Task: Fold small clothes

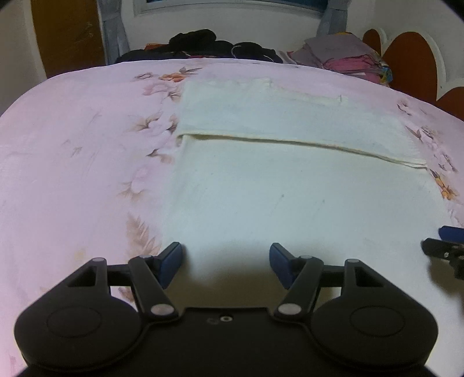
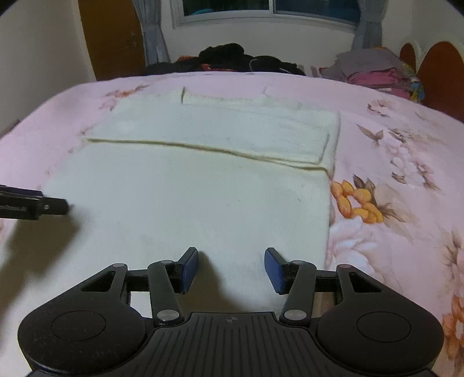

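Observation:
A cream knit garment (image 1: 290, 188) lies flat on the pink floral bed sheet (image 1: 72, 145), with a folded flap across its far part whose edge runs from left to right. My left gripper (image 1: 225, 262) hovers over the garment's near left part, open, nothing between its blue pads. The same garment (image 2: 188, 203) fills the middle of the right wrist view. My right gripper (image 2: 231, 268) hangs above its near right part, close to the garment's right edge, open and empty. Each gripper's tip shows at the side of the other's view.
Dark clothes (image 1: 203, 43) are piled at the bed's far edge. A stack of grey and pink folded clothes (image 1: 342, 58) sits at the far right. An orange headboard (image 1: 411, 63) stands on the right, and a window (image 2: 266, 11) with curtains is behind.

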A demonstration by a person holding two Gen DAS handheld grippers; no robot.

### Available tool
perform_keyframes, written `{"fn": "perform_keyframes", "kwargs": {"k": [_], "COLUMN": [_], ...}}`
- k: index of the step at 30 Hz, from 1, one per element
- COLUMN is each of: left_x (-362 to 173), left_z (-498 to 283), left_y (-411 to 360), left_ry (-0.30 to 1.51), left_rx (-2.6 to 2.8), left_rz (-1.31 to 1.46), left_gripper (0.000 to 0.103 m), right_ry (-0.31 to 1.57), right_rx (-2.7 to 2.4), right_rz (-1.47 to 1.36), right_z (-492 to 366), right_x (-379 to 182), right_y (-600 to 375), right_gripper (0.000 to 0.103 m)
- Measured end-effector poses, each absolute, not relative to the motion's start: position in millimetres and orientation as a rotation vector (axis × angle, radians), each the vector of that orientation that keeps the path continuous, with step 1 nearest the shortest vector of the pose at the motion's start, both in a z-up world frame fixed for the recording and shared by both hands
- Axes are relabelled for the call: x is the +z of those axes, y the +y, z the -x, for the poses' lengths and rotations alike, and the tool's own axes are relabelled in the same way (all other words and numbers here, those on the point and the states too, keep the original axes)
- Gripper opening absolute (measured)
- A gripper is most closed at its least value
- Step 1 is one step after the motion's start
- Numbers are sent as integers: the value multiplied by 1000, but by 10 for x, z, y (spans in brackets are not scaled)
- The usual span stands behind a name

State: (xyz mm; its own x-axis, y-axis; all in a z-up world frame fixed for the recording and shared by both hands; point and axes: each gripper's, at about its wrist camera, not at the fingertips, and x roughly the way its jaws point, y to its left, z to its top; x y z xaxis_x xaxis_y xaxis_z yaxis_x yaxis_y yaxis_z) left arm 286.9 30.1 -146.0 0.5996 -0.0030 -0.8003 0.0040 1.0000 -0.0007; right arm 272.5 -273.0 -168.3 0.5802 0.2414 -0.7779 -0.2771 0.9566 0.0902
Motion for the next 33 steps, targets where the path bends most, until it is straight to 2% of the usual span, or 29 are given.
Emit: {"fn": "perform_keyframes", "kwargs": {"k": [15,33], "left_x": [-1343,-1321], "left_z": [-2206,-1258], "left_y": [373,1010], "left_ry": [895,930], "left_rx": [-107,-161], "left_rz": [-48,21], "left_gripper": [67,68], "right_ry": [897,919], "right_rx": [195,32], "right_rz": [33,18], "right_z": [-1860,-686], "right_x": [-1486,-1353], "right_y": [-2590,-2617], "right_gripper": [51,51]}}
